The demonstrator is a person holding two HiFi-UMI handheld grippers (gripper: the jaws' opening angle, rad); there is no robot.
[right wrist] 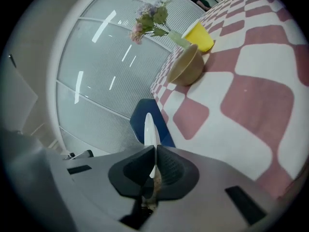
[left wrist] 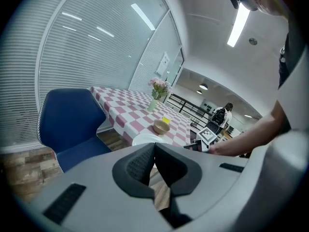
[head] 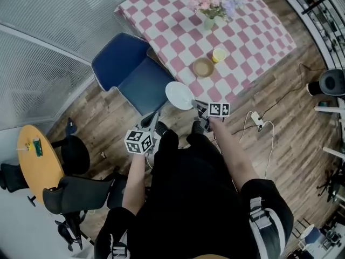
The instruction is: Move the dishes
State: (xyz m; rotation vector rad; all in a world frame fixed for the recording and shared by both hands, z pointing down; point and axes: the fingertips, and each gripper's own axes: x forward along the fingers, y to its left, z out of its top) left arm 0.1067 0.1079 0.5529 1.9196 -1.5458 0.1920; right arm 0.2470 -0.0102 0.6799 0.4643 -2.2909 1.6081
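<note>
My right gripper (head: 198, 106) is shut on the rim of a white plate (head: 179, 95), held over the wood floor just short of the near edge of the pink-checked table (head: 253, 31). In the right gripper view the plate (right wrist: 149, 128) stands edge-on between the pads of my right gripper (right wrist: 154, 156). On the table stand a tan bowl (head: 203, 67) and a yellow cup (head: 219, 54); both show close ahead as the bowl (right wrist: 186, 66) and cup (right wrist: 200, 35). My left gripper (head: 156, 121) hangs to the plate's left, its pads (left wrist: 145, 161) together with nothing between them.
A blue chair (head: 129, 72) stands at the table's left side. A vase of flowers (head: 210, 9) sits mid-table. A round wooden side table (head: 35, 161) and black chairs (head: 75, 196) are at the left. A power strip with cables (head: 256, 120) lies on the floor to the right.
</note>
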